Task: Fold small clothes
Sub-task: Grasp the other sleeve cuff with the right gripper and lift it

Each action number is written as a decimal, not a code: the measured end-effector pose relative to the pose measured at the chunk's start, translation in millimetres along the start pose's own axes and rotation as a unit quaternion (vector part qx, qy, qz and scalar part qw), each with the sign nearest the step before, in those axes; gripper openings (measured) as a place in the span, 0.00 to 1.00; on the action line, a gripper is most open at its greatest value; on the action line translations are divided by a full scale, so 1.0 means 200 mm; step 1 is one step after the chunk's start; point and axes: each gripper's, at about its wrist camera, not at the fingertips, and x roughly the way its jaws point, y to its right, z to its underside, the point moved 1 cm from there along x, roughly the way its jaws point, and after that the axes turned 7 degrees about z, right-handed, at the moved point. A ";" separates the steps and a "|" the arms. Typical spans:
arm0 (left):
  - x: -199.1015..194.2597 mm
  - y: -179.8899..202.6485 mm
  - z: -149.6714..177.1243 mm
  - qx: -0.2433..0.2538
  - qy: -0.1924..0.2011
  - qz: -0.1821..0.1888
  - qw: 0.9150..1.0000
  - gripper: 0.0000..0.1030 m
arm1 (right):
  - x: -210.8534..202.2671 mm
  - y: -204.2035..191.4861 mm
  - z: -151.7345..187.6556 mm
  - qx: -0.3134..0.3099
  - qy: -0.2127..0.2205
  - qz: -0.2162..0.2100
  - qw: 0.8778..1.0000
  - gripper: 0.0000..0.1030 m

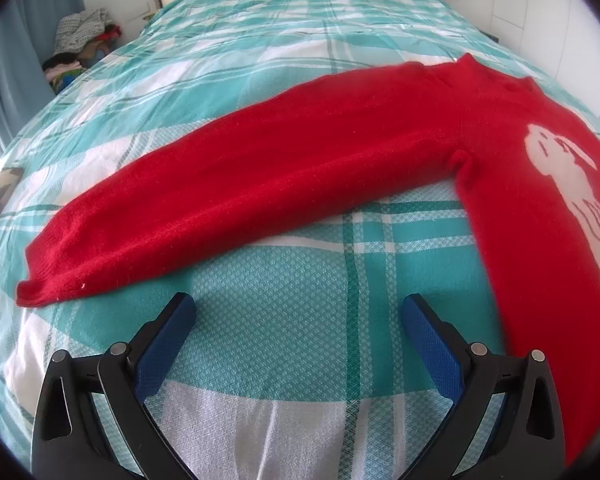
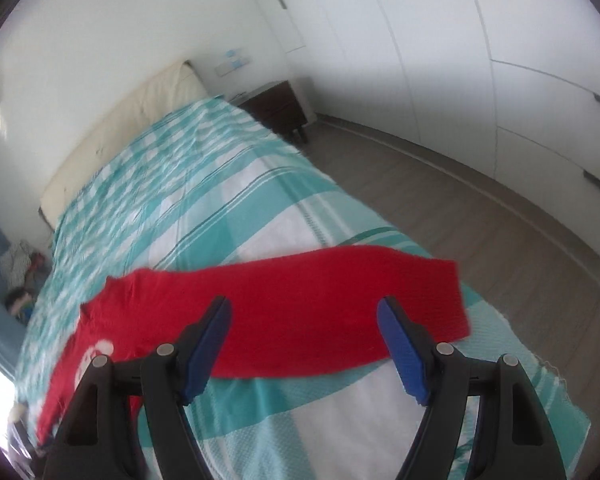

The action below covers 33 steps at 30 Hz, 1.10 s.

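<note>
On the bed, over a teal-and-white checked bedspread (image 1: pixel 284 344): one red sweater (image 1: pixel 540 208), laid flat, front up, with a white figure (image 1: pixel 560 176) on the chest. One sleeve (image 1: pixel 236 204) stretched straight out across the cover, its cuff (image 1: pixel 32 292) near the bed's edge; the other sleeve (image 2: pixel 340 304) likewise extended toward the opposite edge, as seen from the right wrist view. Left gripper (image 1: pixel 296 312): released, jaws spread wide, blue pads (image 1: pixel 164 344) facing each other, holding nothing, poised just short of the first sleeve with bare bedspread between the fingers. Right gripper (image 2: pixel 304 320): released, jaws spread wide, holding nothing, above the second sleeve, which fills the gap between its fingers; whether the tips touch the knit cannot be told. Cream headboard (image 2: pixel 120 132) at the far end of the bed. Pile of mixed clothes (image 1: pixel 80 48) on the floor beside the bed, by a blue curtain (image 1: pixel 8 60). Dark wooden nightstand (image 2: pixel 280 108) on the other side, near the headboard. White wardrobe doors (image 2: pixel 480 60) along the wall; grey wood-look floor (image 2: pixel 480 220) between wardrobe and bed. Right wrist view somewhat blurred
</note>
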 end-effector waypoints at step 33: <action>-0.30 -0.09 -0.03 -0.050 0.102 -0.001 0.994 1.00 | -0.21 -0.92 -0.21 -0.096 -0.008 -0.185 0.978 0.05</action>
